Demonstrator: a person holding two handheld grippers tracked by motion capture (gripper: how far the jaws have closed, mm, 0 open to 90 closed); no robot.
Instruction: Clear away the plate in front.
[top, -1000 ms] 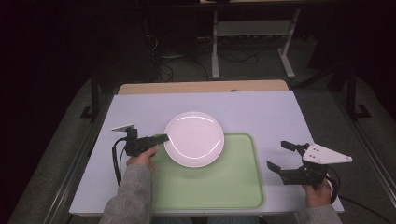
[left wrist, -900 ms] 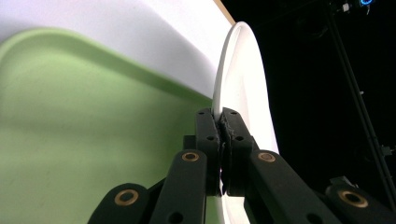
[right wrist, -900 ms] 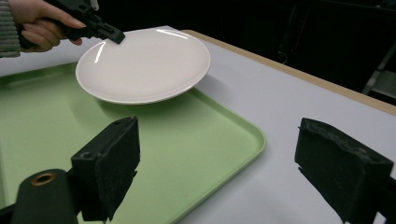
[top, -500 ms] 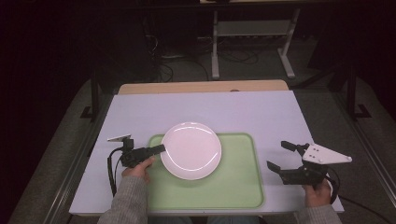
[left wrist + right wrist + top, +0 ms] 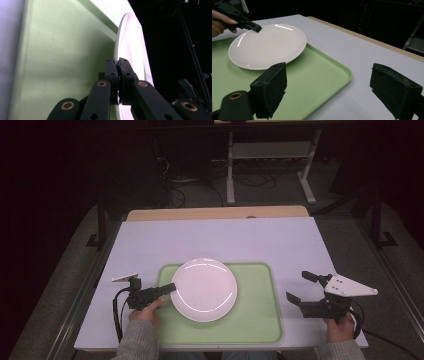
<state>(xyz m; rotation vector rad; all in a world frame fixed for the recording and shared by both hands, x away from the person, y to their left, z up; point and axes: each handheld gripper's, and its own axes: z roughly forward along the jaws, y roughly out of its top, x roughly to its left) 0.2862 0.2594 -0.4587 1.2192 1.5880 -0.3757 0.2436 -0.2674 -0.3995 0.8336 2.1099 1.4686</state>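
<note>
A white plate (image 5: 205,289) is over the left half of a green tray (image 5: 252,320) on the white table. My left gripper (image 5: 171,287) is shut on the plate's left rim; in the left gripper view its fingertips (image 5: 124,65) pinch the plate (image 5: 130,45) edge-on over the tray (image 5: 62,55). The right gripper view shows the plate (image 5: 267,45), with the far rim raised slightly off the tray (image 5: 319,75) and the left gripper (image 5: 255,27) on its edge. My right gripper (image 5: 300,287) stands open beside the tray's right edge with nothing between its fingers (image 5: 272,87).
The white table (image 5: 220,240) has free surface beyond the tray and a wooden strip (image 5: 215,213) along its far edge. A metal stand (image 5: 270,160) and cables sit on the dark floor behind. Table frame rails run along both sides.
My left gripper has carried the plate toward me and slightly down, from partly over the tray's far edge to well over the tray. The right gripper has stayed put.
</note>
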